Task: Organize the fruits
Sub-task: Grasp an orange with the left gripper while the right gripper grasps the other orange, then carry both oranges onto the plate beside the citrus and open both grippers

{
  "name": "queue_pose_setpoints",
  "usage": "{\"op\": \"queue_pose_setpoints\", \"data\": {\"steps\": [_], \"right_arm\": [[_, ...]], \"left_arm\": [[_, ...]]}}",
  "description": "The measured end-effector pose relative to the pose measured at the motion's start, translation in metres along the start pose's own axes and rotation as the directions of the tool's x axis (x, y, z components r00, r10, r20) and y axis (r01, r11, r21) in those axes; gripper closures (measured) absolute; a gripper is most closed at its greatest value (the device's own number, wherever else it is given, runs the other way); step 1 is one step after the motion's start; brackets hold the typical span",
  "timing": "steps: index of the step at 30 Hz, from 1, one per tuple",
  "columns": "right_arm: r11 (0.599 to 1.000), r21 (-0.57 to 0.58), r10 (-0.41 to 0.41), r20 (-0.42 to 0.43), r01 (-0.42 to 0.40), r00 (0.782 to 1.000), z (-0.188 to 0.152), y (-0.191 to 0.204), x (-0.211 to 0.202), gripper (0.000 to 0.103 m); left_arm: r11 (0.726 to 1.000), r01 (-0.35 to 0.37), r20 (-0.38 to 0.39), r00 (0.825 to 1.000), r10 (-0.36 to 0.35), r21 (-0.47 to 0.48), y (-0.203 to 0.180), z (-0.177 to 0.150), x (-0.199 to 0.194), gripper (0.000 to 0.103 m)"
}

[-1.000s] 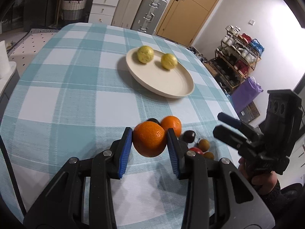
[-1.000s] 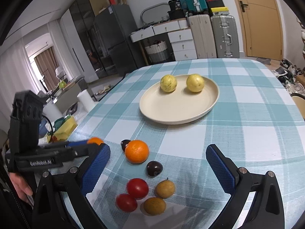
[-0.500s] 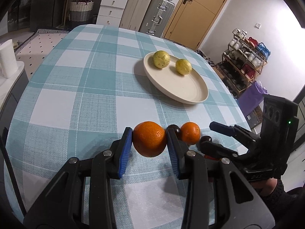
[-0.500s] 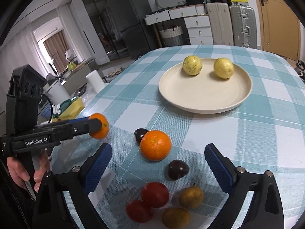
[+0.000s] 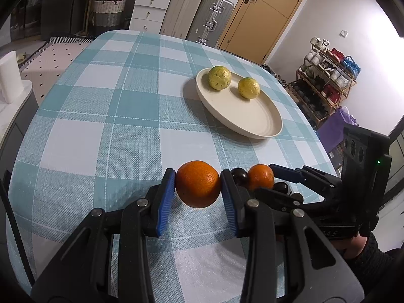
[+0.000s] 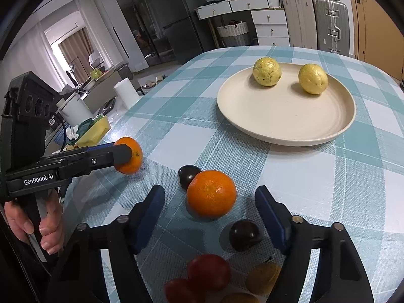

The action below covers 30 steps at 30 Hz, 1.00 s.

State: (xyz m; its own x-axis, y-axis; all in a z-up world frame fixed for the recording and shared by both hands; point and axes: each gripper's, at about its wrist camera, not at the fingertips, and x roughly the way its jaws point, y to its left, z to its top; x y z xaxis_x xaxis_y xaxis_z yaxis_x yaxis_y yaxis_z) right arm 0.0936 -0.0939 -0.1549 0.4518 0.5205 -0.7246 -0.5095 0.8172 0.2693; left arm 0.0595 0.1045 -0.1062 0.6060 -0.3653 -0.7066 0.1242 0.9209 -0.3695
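My left gripper [image 5: 198,192] is shut on an orange [image 5: 198,187] and holds it above the checked table; it also shows in the right wrist view [image 6: 128,158]. My right gripper [image 6: 209,213] is open, its jaws on either side of a second orange [image 6: 211,193] that rests on the table. That orange shows in the left wrist view [image 5: 260,177] too. A cream plate [image 6: 285,123] with two yellow fruits [image 6: 267,71] [image 6: 313,78] sits further back.
Two dark plums [image 6: 188,174] [image 6: 245,234], two red fruits [image 6: 208,271] and two brown fruits [image 6: 262,276] lie near the right gripper. The table edge runs close on the left, with a paper roll [image 6: 125,92] beyond it.
My right gripper has moved forward and narrowed around the loose orange. My left gripper has carried its orange a little to the left, away from the fruit pile.
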Motion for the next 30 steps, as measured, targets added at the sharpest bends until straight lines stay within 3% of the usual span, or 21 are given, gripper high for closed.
{"op": "queue_pose_setpoints", "data": {"steps": [2,9,17,30], "right_arm": [[1.000,-0.002,0.002,-0.008,-0.002,1.000,0.000,0.000,0.003,0.031],[1.000,0.002,0.014,-0.013,-0.014,1.000,0.002,-0.003,0.006,0.060],[0.996,0.066,0.053,0.013,-0.054,0.998,-0.001,-0.018,-0.002,0.062],[0.991,0.100,0.079,0.124,-0.091,0.989,0.014,-0.040,-0.030,0.062]], "left_arm": [[1.000,-0.003,-0.001,1.000,0.003,0.003,-0.001,0.001,0.001,0.070],[1.000,-0.016,-0.005,1.000,0.016,0.009,-0.003,0.007,0.006,0.069],[0.999,-0.030,-0.007,1.000,0.030,0.018,-0.008,0.016,0.012,0.070],[0.998,-0.024,0.002,1.000,0.024,0.066,-0.030,0.050,0.035,0.070]]}}
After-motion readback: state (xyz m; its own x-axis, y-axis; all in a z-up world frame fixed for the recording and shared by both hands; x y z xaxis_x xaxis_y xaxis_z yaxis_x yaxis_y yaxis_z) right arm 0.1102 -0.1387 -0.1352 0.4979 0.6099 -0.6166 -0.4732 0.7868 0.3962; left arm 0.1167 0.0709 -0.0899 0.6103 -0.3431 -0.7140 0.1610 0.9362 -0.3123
